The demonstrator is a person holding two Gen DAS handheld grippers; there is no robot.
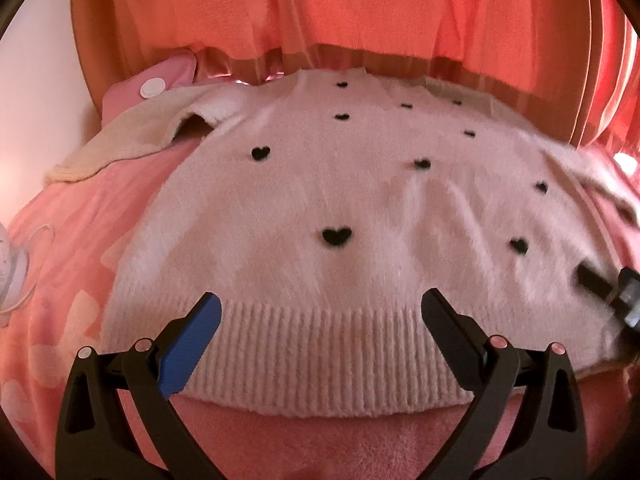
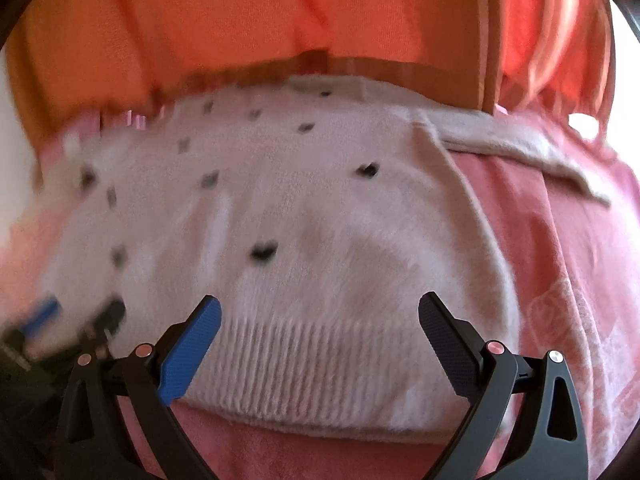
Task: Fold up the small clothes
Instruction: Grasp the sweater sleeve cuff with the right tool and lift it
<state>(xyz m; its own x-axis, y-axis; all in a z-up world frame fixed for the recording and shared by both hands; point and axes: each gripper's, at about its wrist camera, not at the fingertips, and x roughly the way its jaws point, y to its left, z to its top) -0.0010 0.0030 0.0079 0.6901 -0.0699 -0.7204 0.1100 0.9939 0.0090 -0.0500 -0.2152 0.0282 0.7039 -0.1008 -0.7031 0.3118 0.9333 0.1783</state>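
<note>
Small pink sweater with black hearts lies flat, face up, on a pink blanket; it fills the middle of both wrist views, ribbed hem at the bottom of the frame nearest my tools. Both sleeves are spread out: one at upper left of the left view, one at upper right of the right view.

Left tool hovers over the hem, fingers spread wide, holding nothing. Right tool same: wide apart, empty, over the hem nearer the sweater's right edge. The right view is motion-blurred.

Step in hand, I judge: take the hem for the first fold. To do it well, I'd drop each tool to a hem corner, pinch both layers of the rib, not just the fuzzy top, and lift evenly so the fold stays square. Orange curtain behind; keep clear of it.
</note>
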